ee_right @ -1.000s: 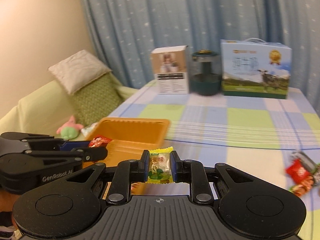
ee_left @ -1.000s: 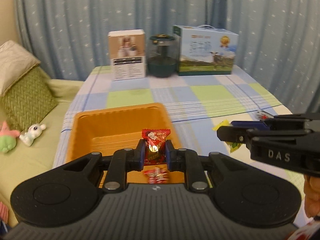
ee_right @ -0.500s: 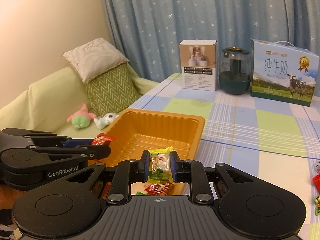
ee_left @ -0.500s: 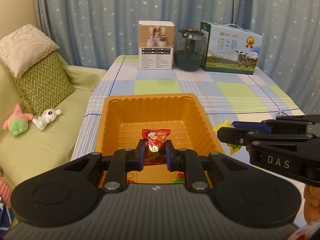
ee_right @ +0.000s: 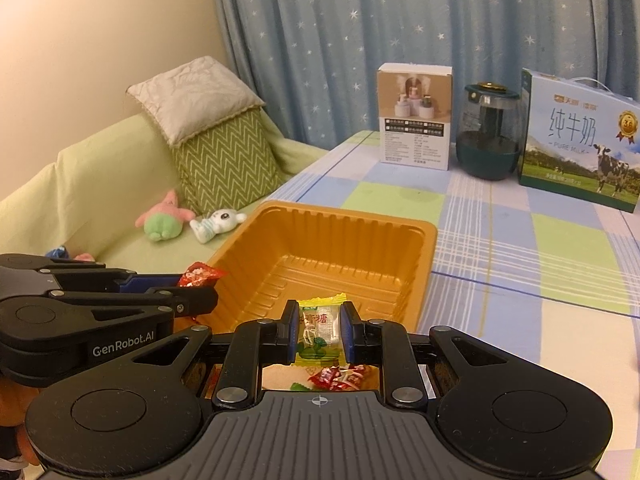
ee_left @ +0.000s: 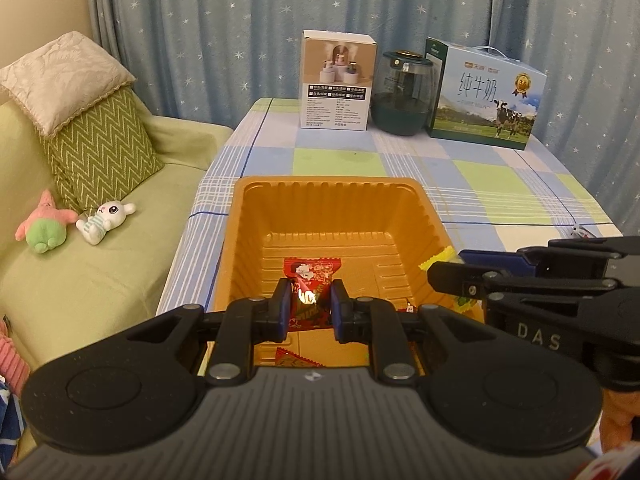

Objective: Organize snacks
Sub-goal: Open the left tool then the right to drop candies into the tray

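A few wrapped sweets already lie in the orange tray [ee_left: 328, 200] on the worktop. The left gripper [ee_left: 306, 306] is clamped on a red candy [ee_left: 310, 276] and the right gripper [ee_right: 320, 332] on a yellow-green candy [ee_right: 318, 328], both above the tray's near end. Dropping both in is what remains.

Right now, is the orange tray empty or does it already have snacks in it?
Not empty. The tray already has a few wrapped candies on its floor at the near end; the rest of the floor is bare.
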{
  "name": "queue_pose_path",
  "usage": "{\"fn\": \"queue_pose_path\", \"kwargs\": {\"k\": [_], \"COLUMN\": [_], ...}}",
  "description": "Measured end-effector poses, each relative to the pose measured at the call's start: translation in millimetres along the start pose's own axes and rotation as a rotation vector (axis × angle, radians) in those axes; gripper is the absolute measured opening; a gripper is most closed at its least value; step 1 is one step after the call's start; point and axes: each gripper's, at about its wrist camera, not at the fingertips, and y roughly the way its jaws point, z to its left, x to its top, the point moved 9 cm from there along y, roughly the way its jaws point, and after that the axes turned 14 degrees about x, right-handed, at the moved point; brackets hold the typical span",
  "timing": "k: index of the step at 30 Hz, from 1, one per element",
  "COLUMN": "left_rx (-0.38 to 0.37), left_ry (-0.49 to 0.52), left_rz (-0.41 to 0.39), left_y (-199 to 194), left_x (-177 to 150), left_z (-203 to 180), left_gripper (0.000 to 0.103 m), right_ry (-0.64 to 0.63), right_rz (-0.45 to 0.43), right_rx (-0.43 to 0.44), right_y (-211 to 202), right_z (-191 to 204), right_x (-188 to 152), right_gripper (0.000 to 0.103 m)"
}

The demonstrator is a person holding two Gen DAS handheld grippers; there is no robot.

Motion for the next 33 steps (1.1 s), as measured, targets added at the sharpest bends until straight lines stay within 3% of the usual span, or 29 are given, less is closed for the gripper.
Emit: {"fn": "queue_pose_path", "kwargs": {"k": [33], "left_rx": [0.007], "left_ry": [-0.014], "left_rz": [0.007], "left_y": [8.0], "left_x": [1.8], "left_z": [1.5], "left_gripper": [0.019], "right_ry": [0.012], "right_rz": [0.014], "right_rx": [-0.005], "right_y": [7.2], "right_z": [-3.8], "right_x": [-4.0], "right_gripper": [0.022]}}
